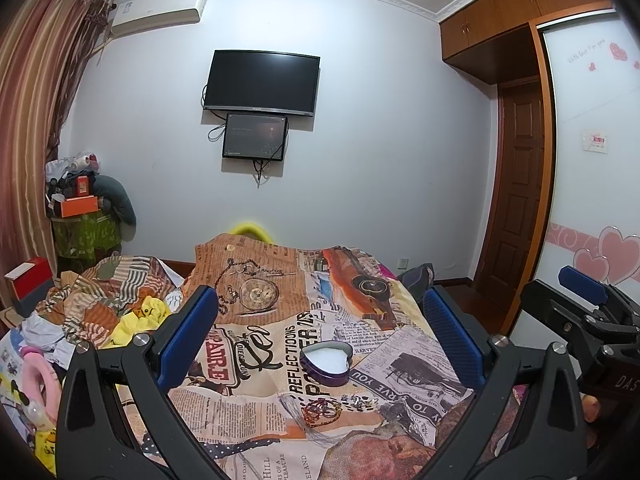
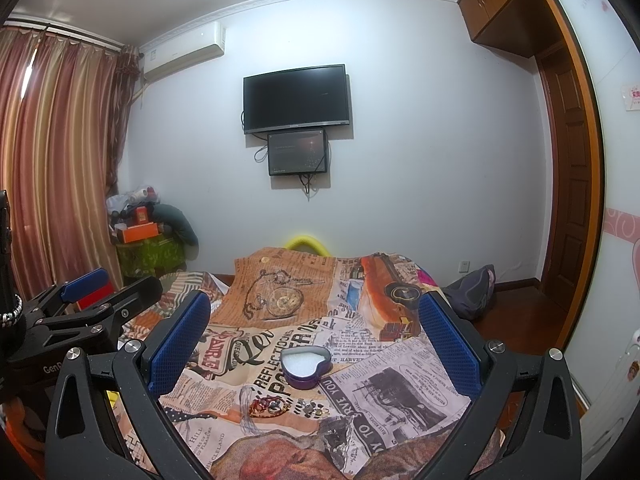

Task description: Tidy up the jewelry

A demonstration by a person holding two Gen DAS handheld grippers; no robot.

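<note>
A purple heart-shaped tin (image 1: pixel 327 363) with a white lining stands open on the newspaper-print cloth (image 1: pixel 256 360). In front of it lie a red-gold bracelet (image 1: pixel 321 411) and several small earrings (image 1: pixel 360 401). My left gripper (image 1: pixel 320 332) is open and empty, held above the cloth behind the tin. In the right wrist view the tin (image 2: pixel 305 366), the bracelet (image 2: pixel 270 406) and the earrings (image 2: pixel 312 408) lie between the open fingers of my right gripper (image 2: pixel 316 332), which is empty. Each gripper shows at the edge of the other's view.
The cloth covers a bed; crumpled clothes and toys (image 1: pixel 100 312) lie at its left. A TV (image 1: pixel 262 82) hangs on the far wall. A wardrobe and door (image 1: pixel 520 208) stand at right. A dark bag (image 2: pixel 474 288) sits on the floor.
</note>
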